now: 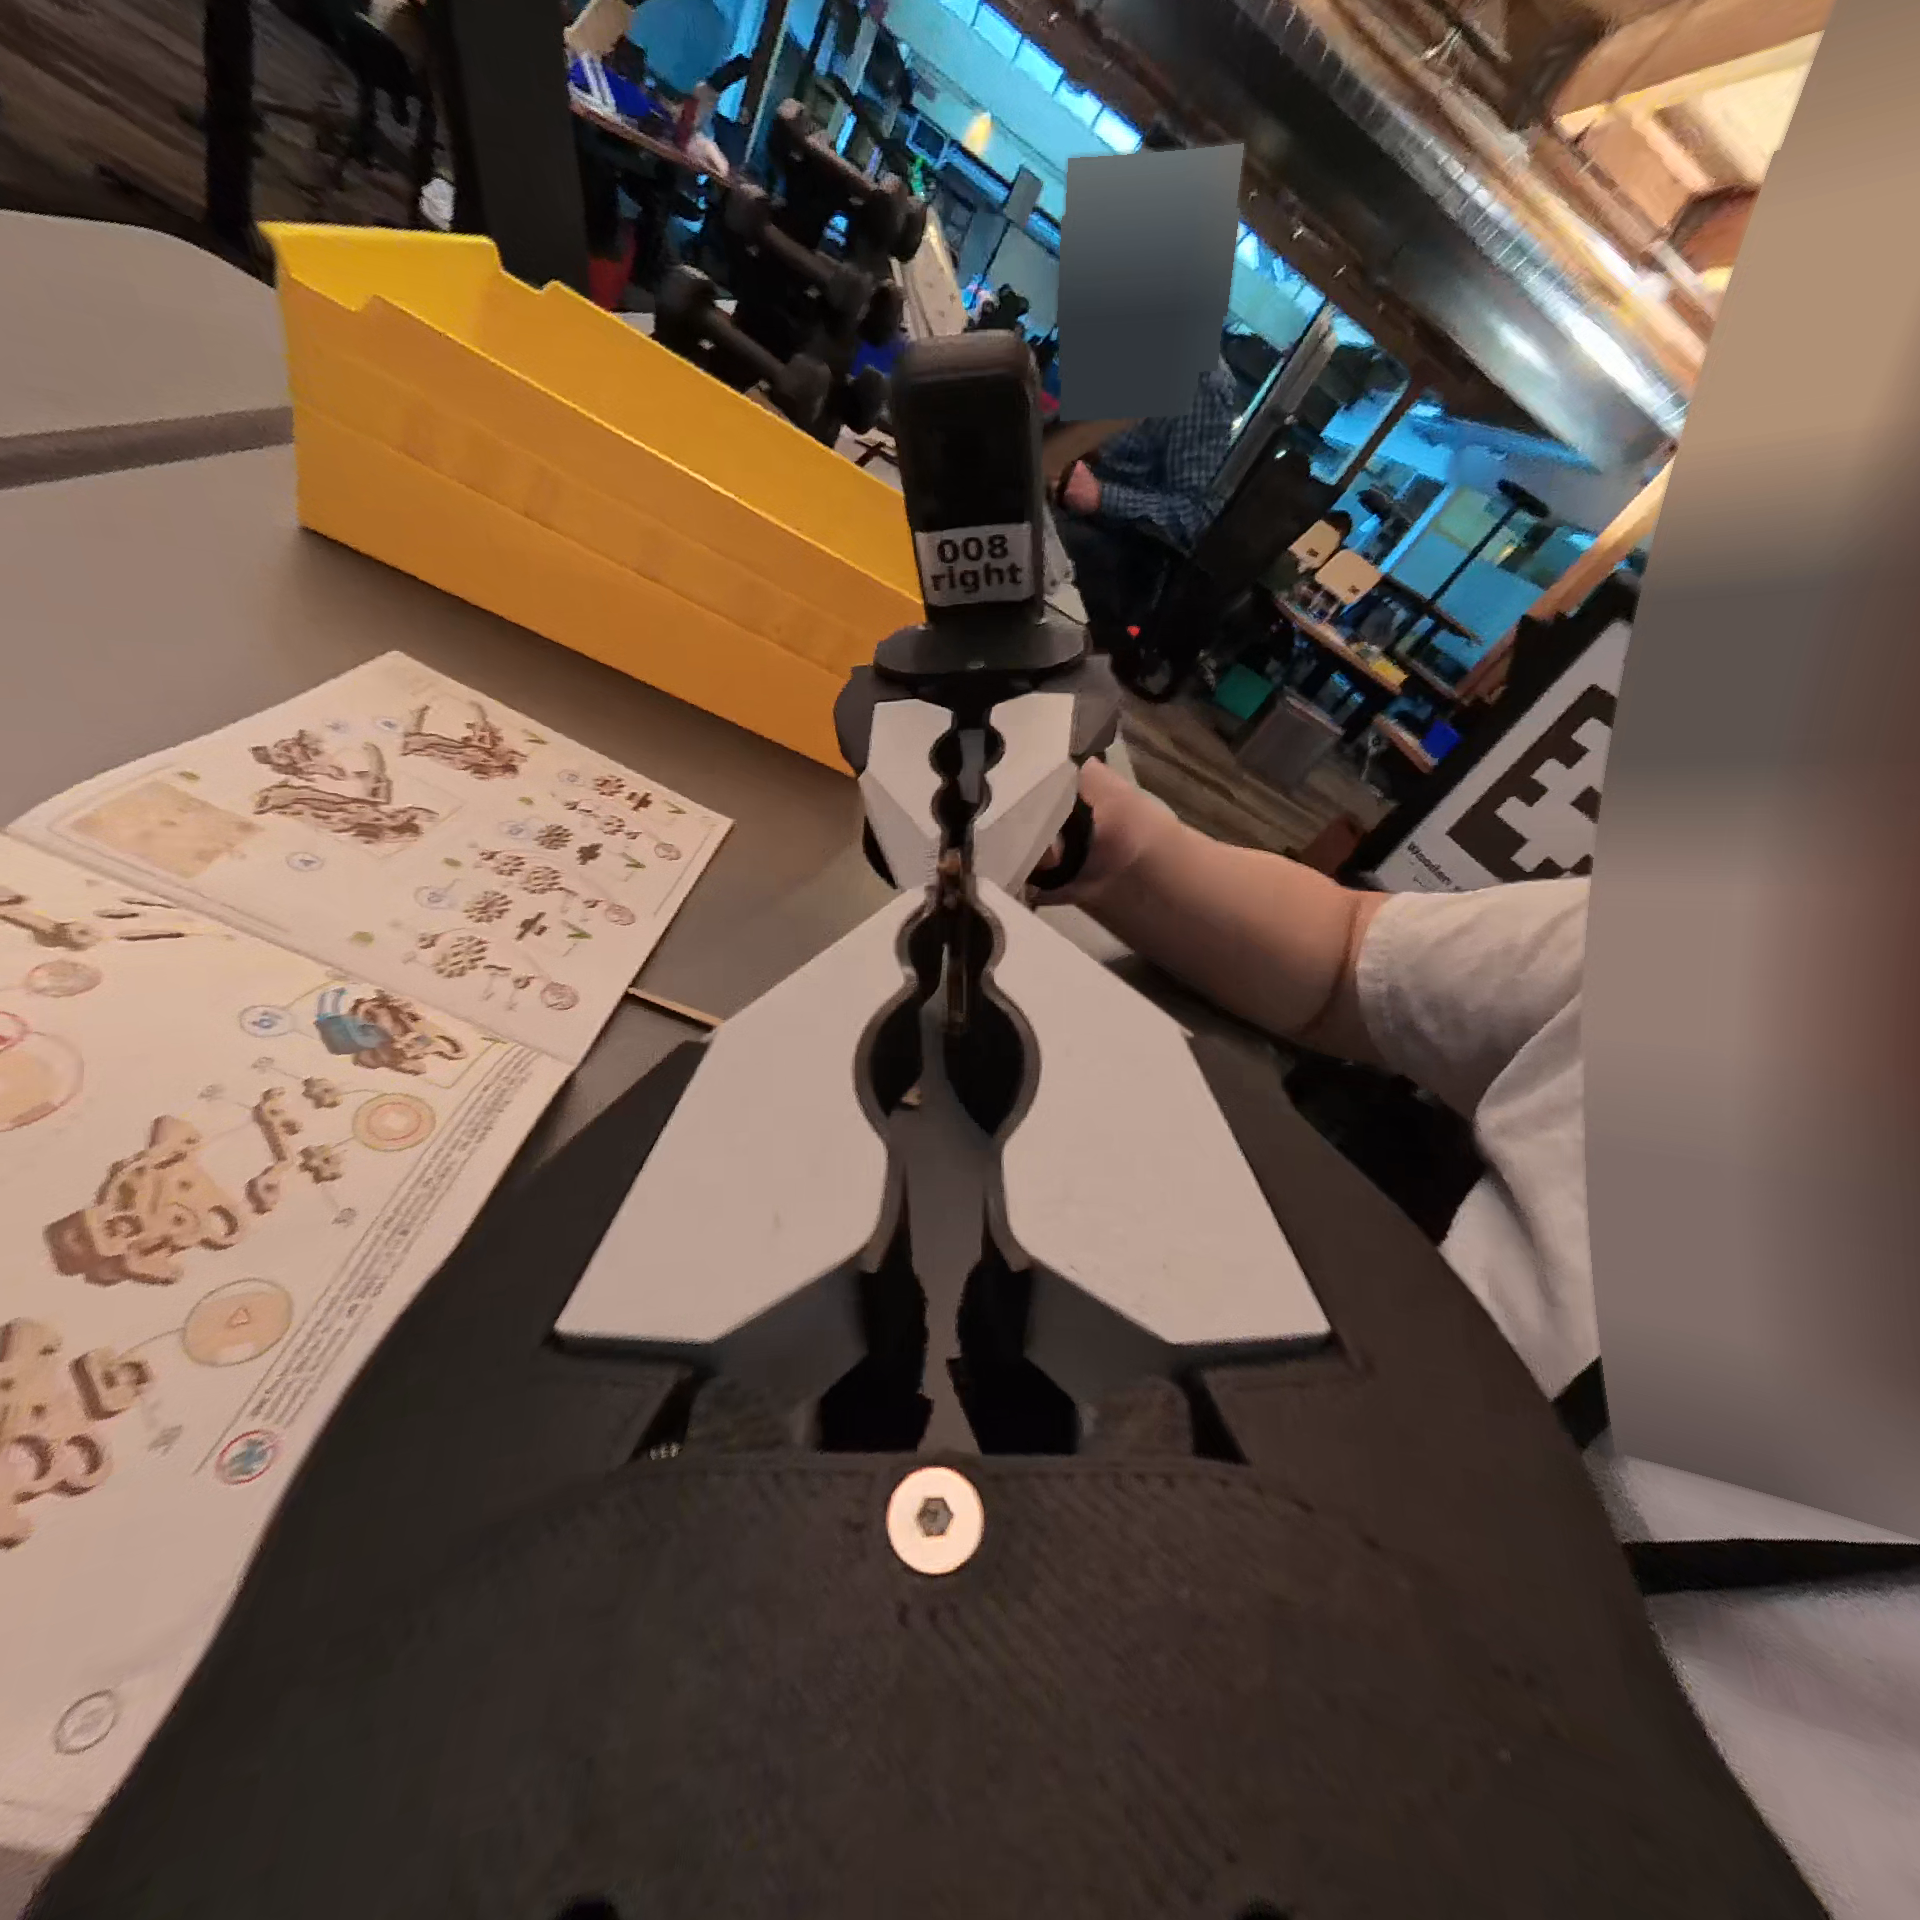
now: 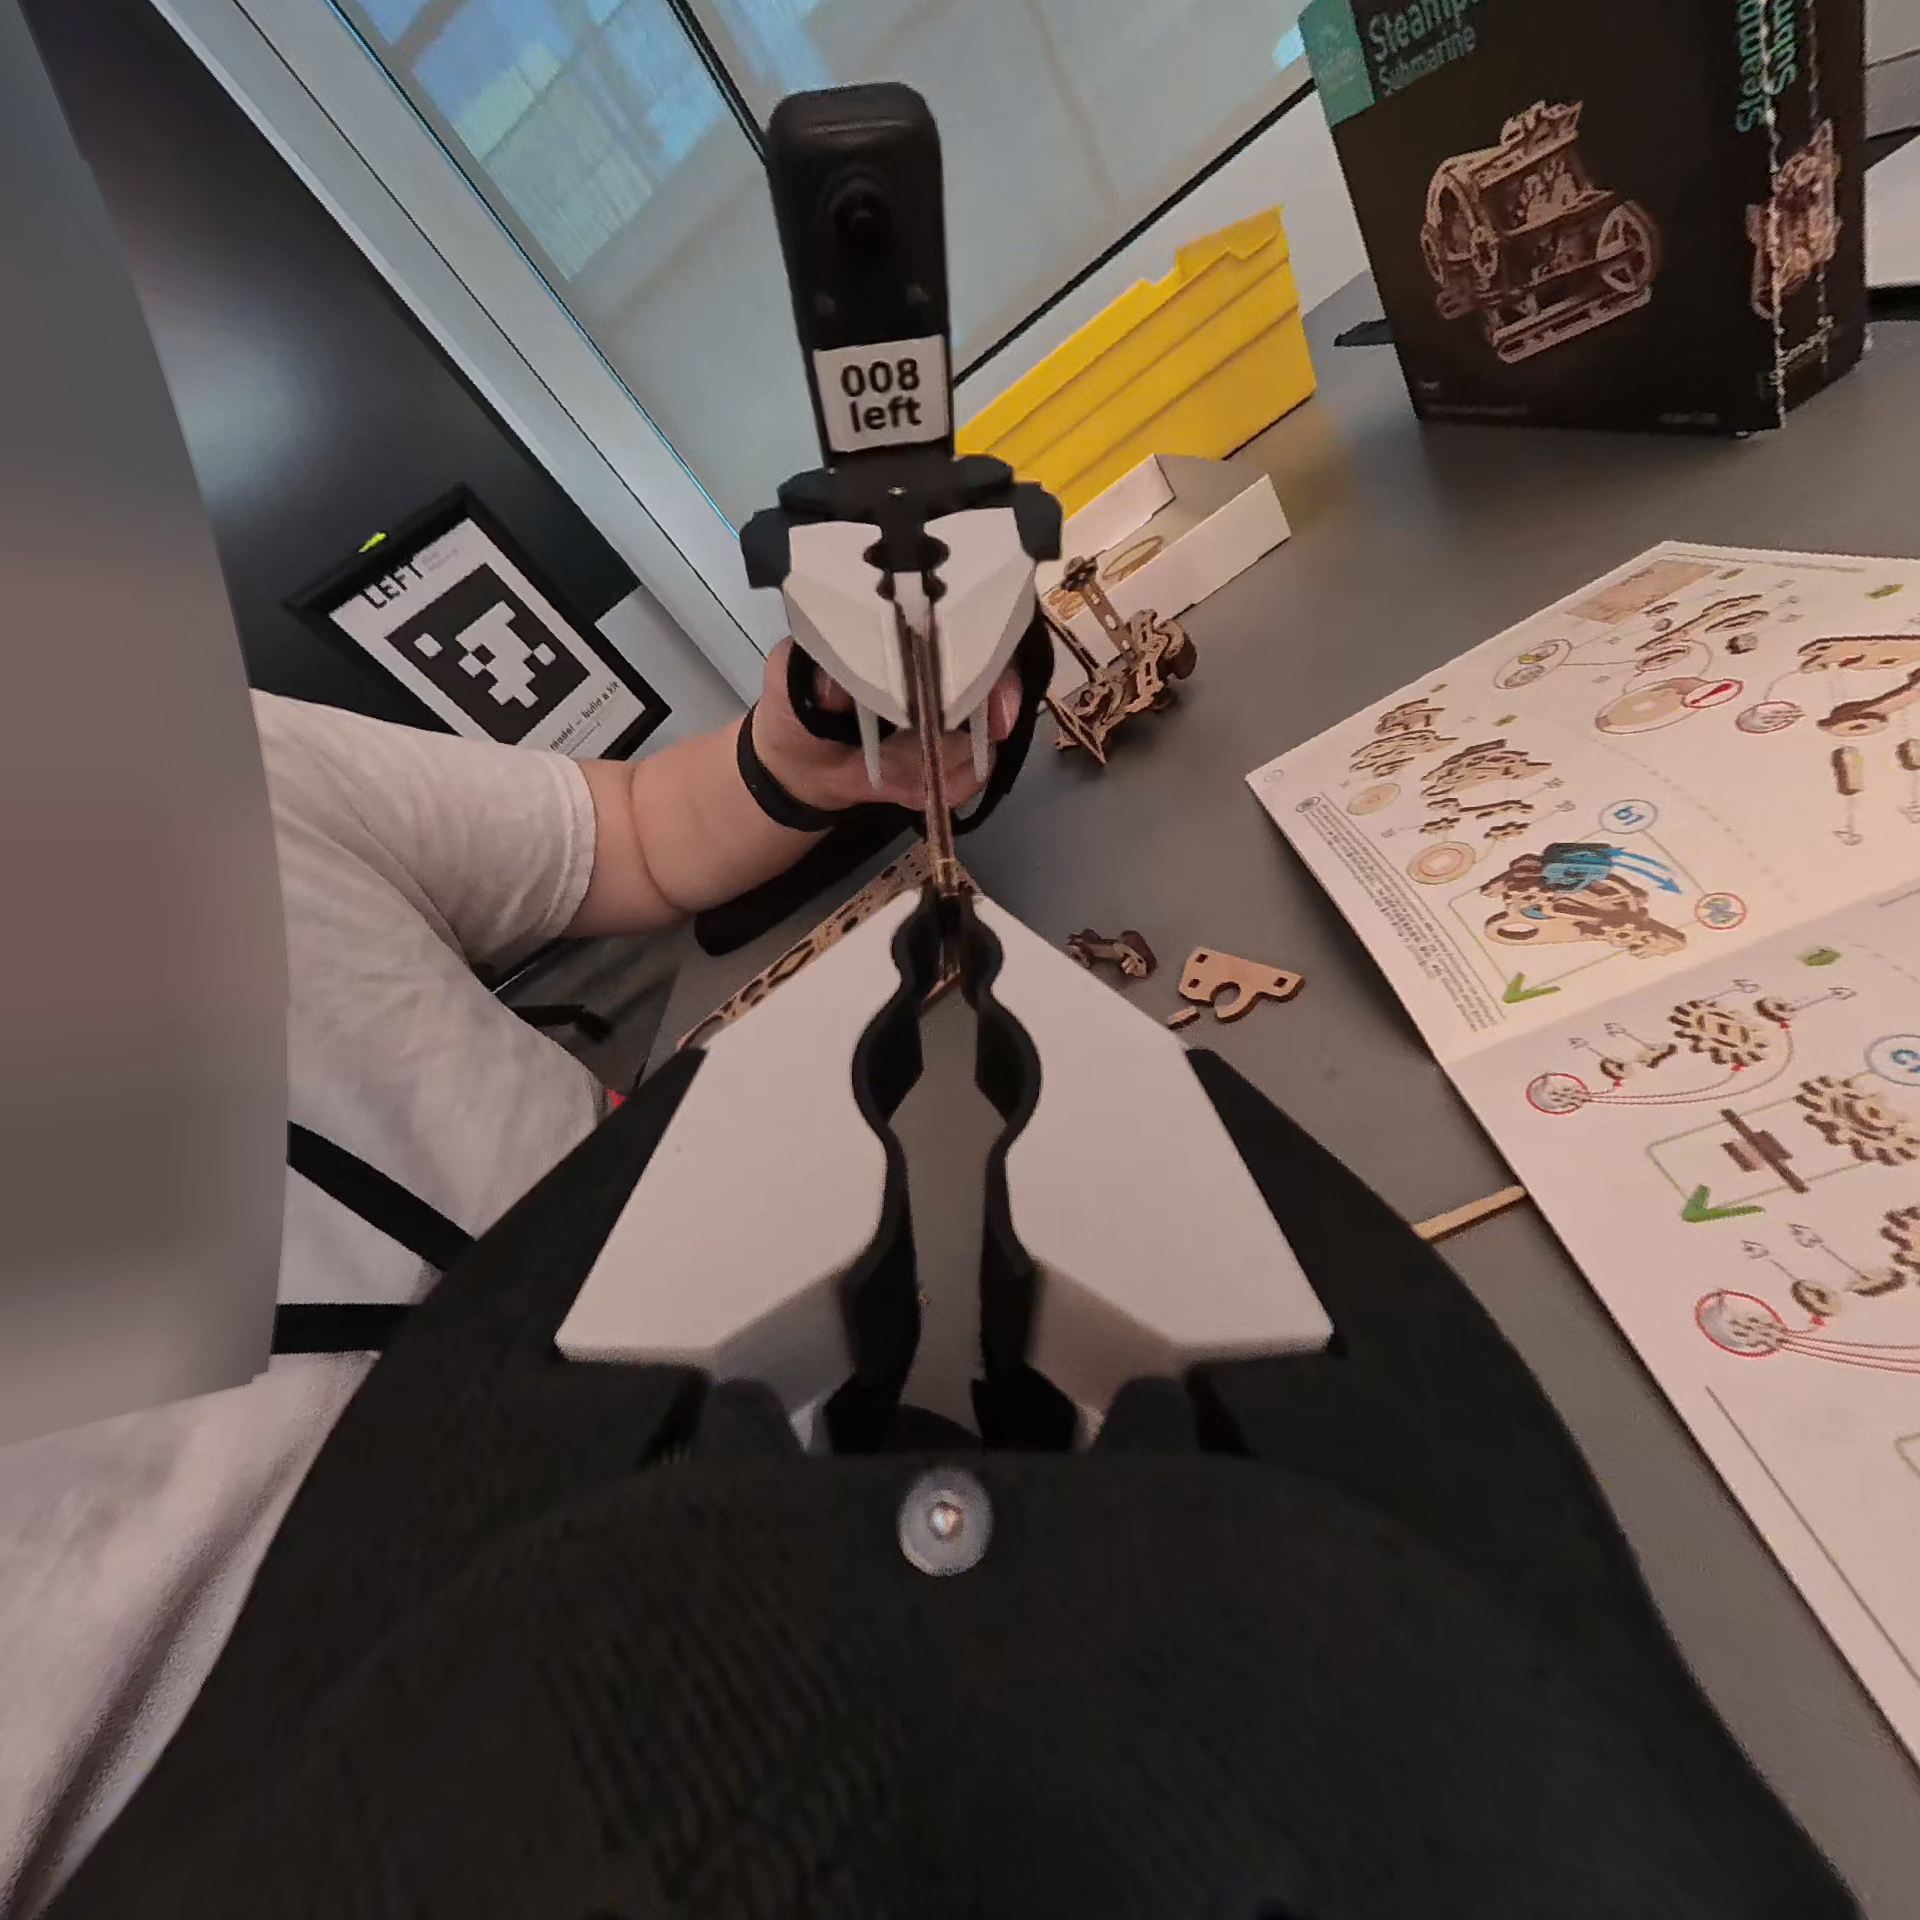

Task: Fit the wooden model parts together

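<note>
Right wrist: 2 tools [image 2: 943, 914] [image 2: 925, 665], 1 wooden strip [image 2: 928, 727] btwn.

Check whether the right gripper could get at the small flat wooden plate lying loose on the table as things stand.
Probably not right away. The right gripper is shut on a thin wooden part that the left gripper also clamps. The flat wooden plate lies uncovered just beside its tips, so the path is free once it lets go.

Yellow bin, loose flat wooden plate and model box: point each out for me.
Yellow bin [image 1: 582, 488]: left wrist view, its long side wall.
Loose flat wooden plate [image 2: 1236, 980]: right wrist view, its middle.
Model box [image 2: 1579, 229]: right wrist view, its front face.
</note>
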